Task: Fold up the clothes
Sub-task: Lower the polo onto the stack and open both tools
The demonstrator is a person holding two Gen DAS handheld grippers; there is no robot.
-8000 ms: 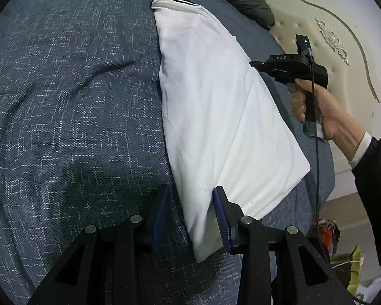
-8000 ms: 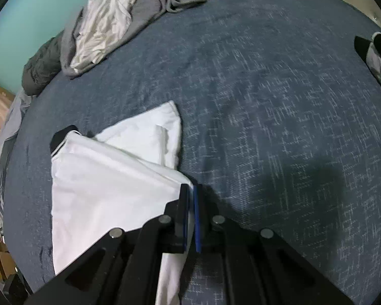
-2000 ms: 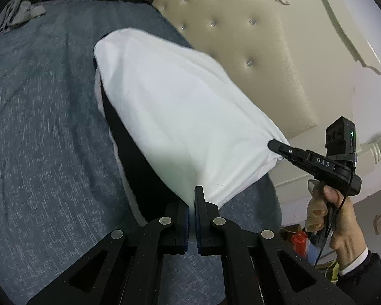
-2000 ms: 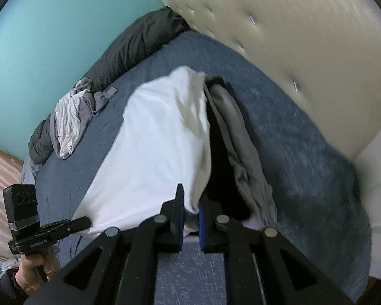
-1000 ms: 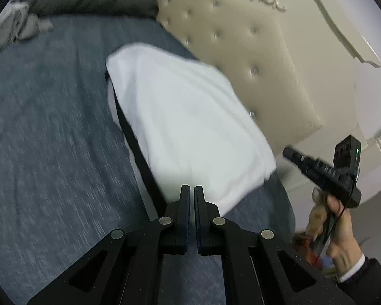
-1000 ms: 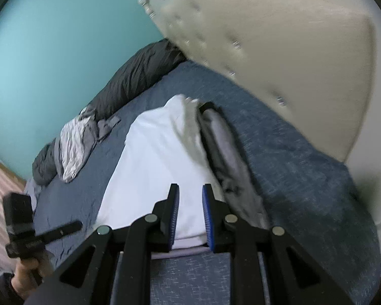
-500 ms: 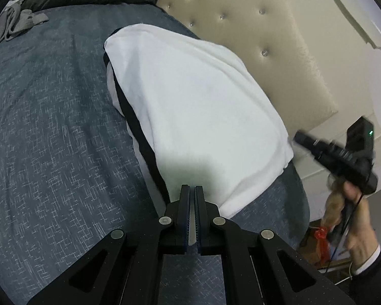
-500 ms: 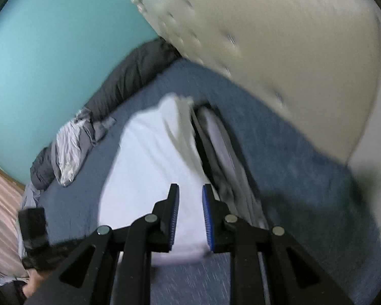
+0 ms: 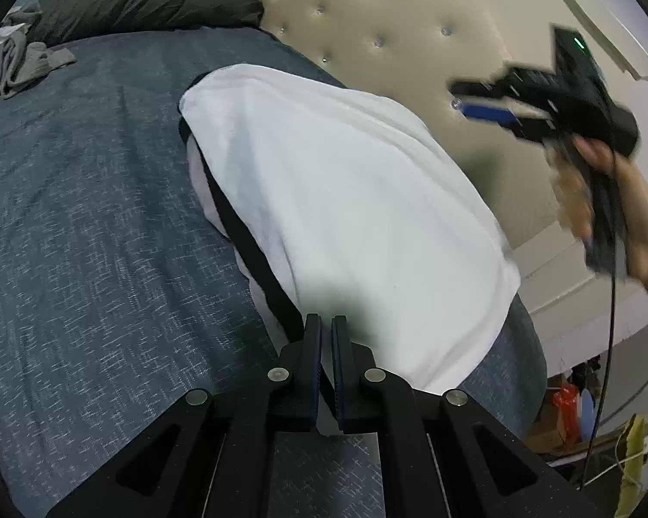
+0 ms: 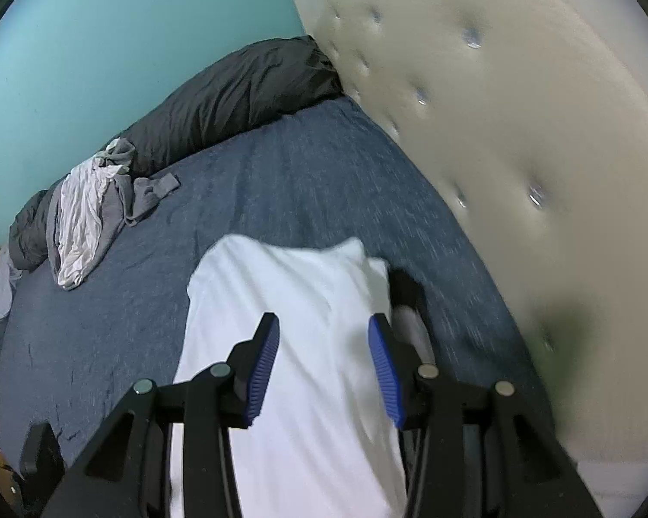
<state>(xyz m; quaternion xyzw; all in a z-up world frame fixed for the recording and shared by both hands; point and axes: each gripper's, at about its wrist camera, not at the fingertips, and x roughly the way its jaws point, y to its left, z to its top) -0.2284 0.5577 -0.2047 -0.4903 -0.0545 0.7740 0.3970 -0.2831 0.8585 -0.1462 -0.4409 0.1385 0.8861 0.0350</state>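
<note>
**Counting what is lying on the bed**

One folded white shirt is lying on one blue bed. One heap of unfolded clothes and one dark pillow are sitting beyond. Two grippers are showing: left, right.

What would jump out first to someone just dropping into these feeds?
The folded white shirt dominates both views, lying on the blue bedspread close to the tufted cream headboard, on top of a darker folded garment. The left gripper sits nearly shut at its near edge, while the right gripper is raised above it with jaws wide apart. A crumpled grey and white clothes pile waits at the far side by the teal wall.
</note>
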